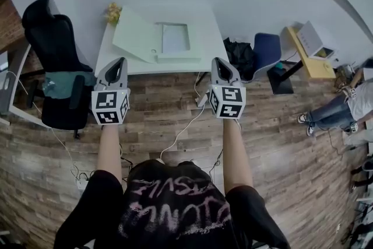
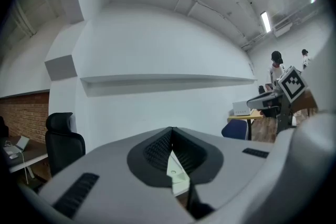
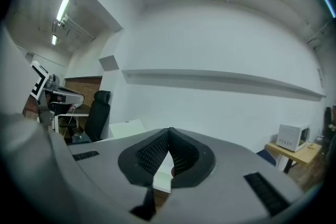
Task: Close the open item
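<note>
A pale green box (image 1: 172, 42) lies open on the white table (image 1: 204, 20), its lid (image 1: 135, 36) folded out to the left. Both grippers hover over the wooden floor, short of the table's front edge. My left gripper (image 1: 119, 61) points at the table's left part and is shut with nothing in it. My right gripper (image 1: 217, 61) points at the table's right part, also shut and empty. In the left gripper view the jaws (image 2: 171, 131) meet at the tips, and a sliver of the box (image 2: 178, 176) shows below them. The right gripper view shows the jaws (image 3: 169, 132) closed likewise.
A black office chair (image 1: 58, 55) stands left of the table, with a yellow object (image 1: 112, 11) on the table's far left corner. A black bag (image 1: 240, 55), a blue chair (image 1: 267, 49) and a yellow desk (image 1: 312, 61) lie right. A person (image 1: 344, 105) sits far right. Cables (image 1: 180, 131) cross the floor.
</note>
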A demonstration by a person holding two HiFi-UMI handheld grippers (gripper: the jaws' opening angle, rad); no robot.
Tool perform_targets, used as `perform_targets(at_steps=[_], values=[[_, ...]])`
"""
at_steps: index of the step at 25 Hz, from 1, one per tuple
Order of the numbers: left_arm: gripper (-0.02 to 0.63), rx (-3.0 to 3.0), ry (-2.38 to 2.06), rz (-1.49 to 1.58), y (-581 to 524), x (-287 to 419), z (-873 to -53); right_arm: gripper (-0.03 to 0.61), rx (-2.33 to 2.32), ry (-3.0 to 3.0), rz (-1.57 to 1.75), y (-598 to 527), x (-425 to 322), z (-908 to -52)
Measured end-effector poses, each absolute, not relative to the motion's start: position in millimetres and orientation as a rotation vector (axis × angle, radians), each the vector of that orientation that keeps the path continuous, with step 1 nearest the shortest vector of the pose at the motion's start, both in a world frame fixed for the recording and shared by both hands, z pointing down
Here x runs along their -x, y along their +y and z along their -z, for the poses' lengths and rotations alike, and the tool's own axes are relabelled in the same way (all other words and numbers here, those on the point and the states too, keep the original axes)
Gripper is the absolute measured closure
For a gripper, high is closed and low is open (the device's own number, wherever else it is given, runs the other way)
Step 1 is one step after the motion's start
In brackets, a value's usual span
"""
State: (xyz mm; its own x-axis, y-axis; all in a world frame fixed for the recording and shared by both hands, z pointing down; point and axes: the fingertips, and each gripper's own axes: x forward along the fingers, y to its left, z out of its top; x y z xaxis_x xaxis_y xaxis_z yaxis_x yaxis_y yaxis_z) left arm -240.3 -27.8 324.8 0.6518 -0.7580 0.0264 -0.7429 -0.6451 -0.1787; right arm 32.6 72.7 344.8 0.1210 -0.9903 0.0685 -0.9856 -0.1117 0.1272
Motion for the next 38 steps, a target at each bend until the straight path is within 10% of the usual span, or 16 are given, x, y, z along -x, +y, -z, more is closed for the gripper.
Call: perform_targets(at_steps=[38], values=[[0.611, 2.660, 1.401, 0.362, -208, 155, -374, 0.568, -2.144, -2.116, -0.064, -137, -141, -396]])
